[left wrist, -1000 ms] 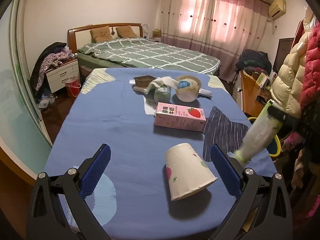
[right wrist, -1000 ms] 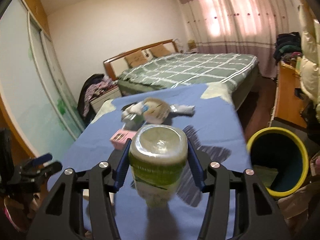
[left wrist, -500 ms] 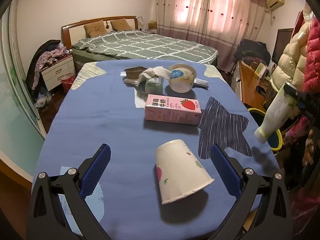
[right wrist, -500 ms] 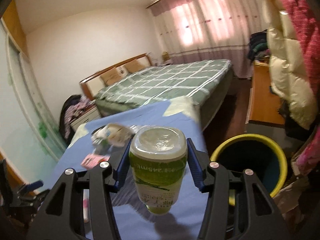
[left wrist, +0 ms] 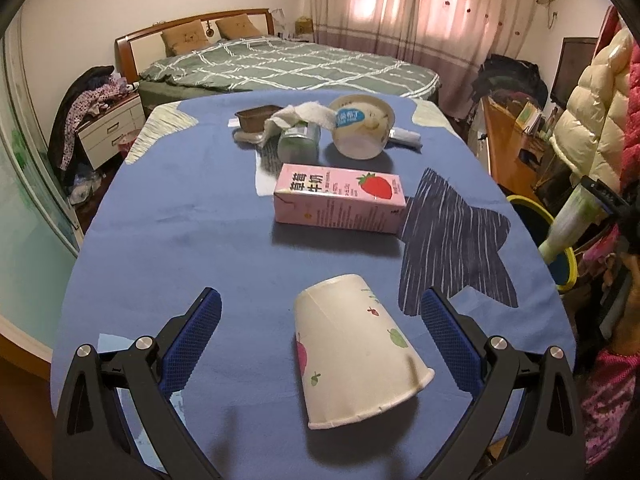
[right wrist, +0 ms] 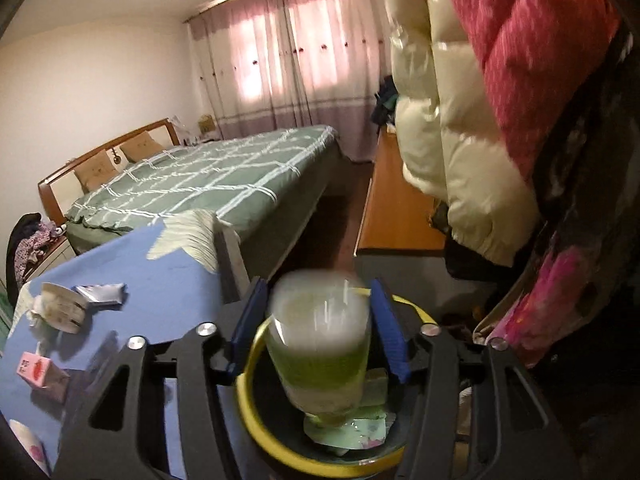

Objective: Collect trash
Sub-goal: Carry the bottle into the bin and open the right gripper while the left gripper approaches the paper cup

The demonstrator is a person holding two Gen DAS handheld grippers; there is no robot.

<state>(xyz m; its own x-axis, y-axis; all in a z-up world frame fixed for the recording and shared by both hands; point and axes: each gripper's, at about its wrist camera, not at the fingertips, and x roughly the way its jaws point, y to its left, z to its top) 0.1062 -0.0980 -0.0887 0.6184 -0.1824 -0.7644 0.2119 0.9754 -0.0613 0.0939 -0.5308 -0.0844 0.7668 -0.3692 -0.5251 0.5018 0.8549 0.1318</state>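
- Bottle (right wrist: 320, 344), green-labelled and blurred, sits neck-down between the blue pads of the right tool (right wrist: 318, 330); the jaws have just been opening, and a thin gap shows at each pad, so the grip looks released.
- Directly below that tool the right wrist view looks into the yellow-rimmed bin (right wrist: 280, 446), where pale green wrappers (right wrist: 352, 432) already lie on the bottom. Only this view shows the bin's inside.
- The left wrist view sees the same bottle (left wrist: 568, 224) from the side, far off to the right of the left tool, tilted neck-down over the bin's yellow edge (left wrist: 532, 206), past the edge of the surface (left wrist: 180, 220).
- The left tool (left wrist: 320, 340) stands wide open with nothing pressed; the paper cup (left wrist: 352, 356) lies on its side between its two fingers, nearer the right one, touching neither.
- Ahead of the left tool lies a pink strawberry milk carton (left wrist: 340, 204) flat on the blue cloth; beyond it, a cluster: a round white tub (left wrist: 362, 132), a green can (left wrist: 300, 144), a crumpled tissue (left wrist: 300, 116) and a brown tray (left wrist: 256, 118).
- In the right wrist view the carton (right wrist: 38, 372) and the tub (right wrist: 60, 308) show small, to the left of the right tool, with a silver wrapper (right wrist: 102, 292) beside the tub.
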